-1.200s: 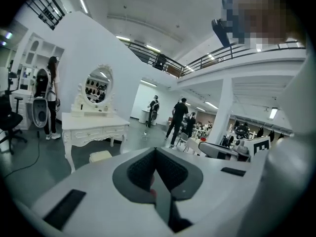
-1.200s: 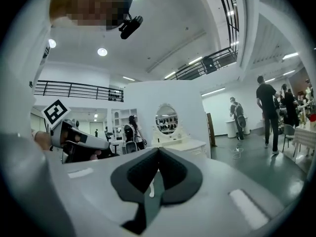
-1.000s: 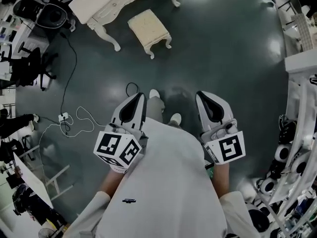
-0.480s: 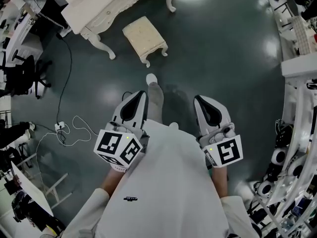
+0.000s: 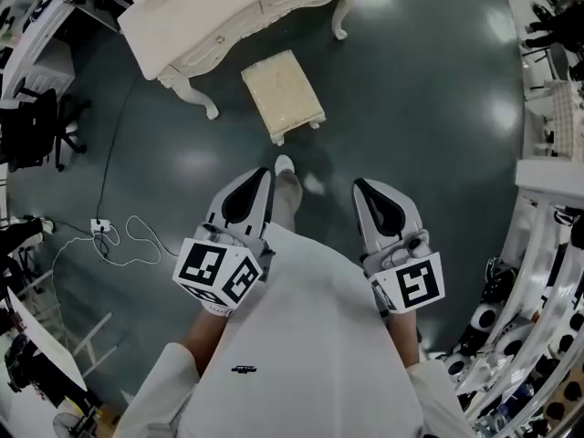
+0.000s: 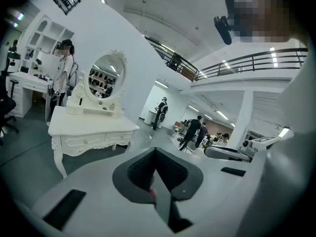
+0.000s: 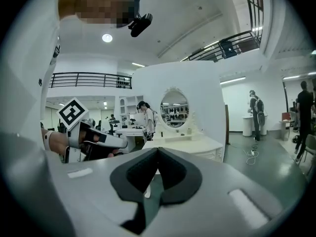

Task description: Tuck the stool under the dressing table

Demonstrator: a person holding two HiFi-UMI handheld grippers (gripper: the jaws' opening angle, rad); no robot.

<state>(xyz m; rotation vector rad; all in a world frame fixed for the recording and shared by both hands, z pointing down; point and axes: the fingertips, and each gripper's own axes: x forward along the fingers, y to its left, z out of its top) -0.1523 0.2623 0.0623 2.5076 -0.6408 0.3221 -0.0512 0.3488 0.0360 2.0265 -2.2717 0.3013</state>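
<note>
Count: 1 stool [image 5: 283,94], 1 dressing table [image 5: 219,16] carrying 1 oval mirror [image 6: 106,78], 2 grippers. On the floor there's also 1 white cable with a plug block [image 5: 100,228], off to the left of the left gripper.

Left gripper [image 5: 262,175]: jaws fully together, nothing between them, touching nothing. Right gripper [image 5: 361,184]: same, jaws together and empty. Both are held side by side in the air over the dark floor [image 5: 429,108], well apart from each other, tips pointing toward the table. The person's shoe [image 5: 285,165] shows between them, nearer the left one.

The stool stands on the floor ahead of both grippers, slightly nearer the left one's line, and neither gripper touches it. It sits just in front of the table's front edge, between the two front legs, not under the top. The table is beyond the stool.

Versus a second ago: the stool and table sit lower in the head view, so they are closer to the gripper tips. More of the tabletop is in frame. The plug block has slid further to the left of the left gripper. Jaws are unchanged, closed on both sides in all three frames.
</note>
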